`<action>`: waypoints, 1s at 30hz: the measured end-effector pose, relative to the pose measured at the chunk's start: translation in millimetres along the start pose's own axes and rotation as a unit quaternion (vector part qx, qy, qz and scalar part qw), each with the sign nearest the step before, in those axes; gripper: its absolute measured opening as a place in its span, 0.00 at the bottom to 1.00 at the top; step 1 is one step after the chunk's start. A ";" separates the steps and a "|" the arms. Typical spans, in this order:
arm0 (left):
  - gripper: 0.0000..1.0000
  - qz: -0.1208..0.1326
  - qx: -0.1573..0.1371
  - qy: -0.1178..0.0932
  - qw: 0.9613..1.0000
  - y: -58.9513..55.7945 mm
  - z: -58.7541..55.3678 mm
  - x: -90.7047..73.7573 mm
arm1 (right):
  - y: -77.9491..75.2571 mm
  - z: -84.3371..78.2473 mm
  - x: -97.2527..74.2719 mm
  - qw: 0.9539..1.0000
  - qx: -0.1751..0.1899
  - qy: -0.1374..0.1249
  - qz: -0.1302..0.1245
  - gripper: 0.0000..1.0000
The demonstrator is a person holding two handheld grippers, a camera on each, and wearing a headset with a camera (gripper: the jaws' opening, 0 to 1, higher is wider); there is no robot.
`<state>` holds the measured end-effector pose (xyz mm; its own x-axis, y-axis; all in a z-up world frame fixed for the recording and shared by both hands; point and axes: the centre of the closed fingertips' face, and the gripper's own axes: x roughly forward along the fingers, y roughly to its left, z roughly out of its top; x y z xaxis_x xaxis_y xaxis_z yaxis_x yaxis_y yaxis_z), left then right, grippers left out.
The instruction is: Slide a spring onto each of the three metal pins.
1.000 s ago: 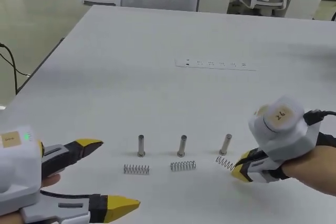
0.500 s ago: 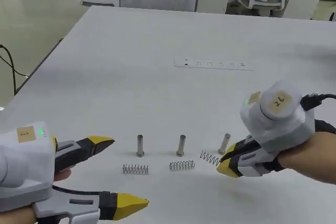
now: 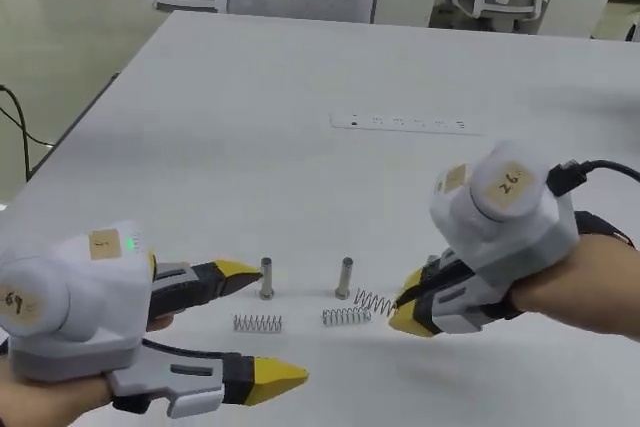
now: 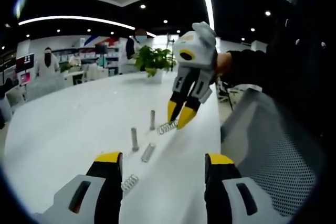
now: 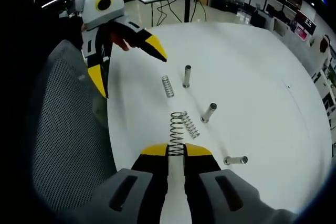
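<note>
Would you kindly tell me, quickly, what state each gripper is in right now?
Left gripper: open, holding nothing.
Right gripper: closed on one end of a spring.

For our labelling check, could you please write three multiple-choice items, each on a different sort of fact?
1. Where do the loose springs lie? A. on the table B. over pins C. on a chair
2. Springs in the right gripper view? A. one B. two C. three
3. Jaws of the left gripper? A. open B. shut on a pin C. shut empty
1 A, both lie beside the pins; 2 C, two lie, the right gripper holds the third spring; 3 A, a wide gap shows.
</note>
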<state>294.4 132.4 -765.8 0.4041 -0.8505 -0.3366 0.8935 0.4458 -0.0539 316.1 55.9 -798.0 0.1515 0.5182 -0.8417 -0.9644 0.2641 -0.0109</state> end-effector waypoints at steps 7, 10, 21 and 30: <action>0.51 -0.022 0.002 0.003 1.000 -6.0 1.4 8.7 | 10.6 11.3 0.5 1.000 -0.023 -0.005 0.016 0.07; 0.49 -0.027 0.001 0.001 1.000 -6.5 1.6 9.9 | 13.2 14.8 1.0 0.999 -0.032 -0.003 0.021 0.07; 0.34 -0.040 0.004 -0.005 0.999 -7.3 5.3 10.1 | 27.1 31.1 1.1 0.996 -0.075 -0.002 0.041 0.07; 0.25 -0.050 0.022 -0.005 0.998 -12.4 7.7 13.2 | 35.7 34.8 0.0 0.994 -0.097 0.000 0.051 0.07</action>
<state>290.1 113.5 -762.4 0.3136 -0.8934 -0.3218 0.9373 0.3455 -0.0457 289.2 93.6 -779.6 0.0517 0.5339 -0.8440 -0.9983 0.0495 -0.0298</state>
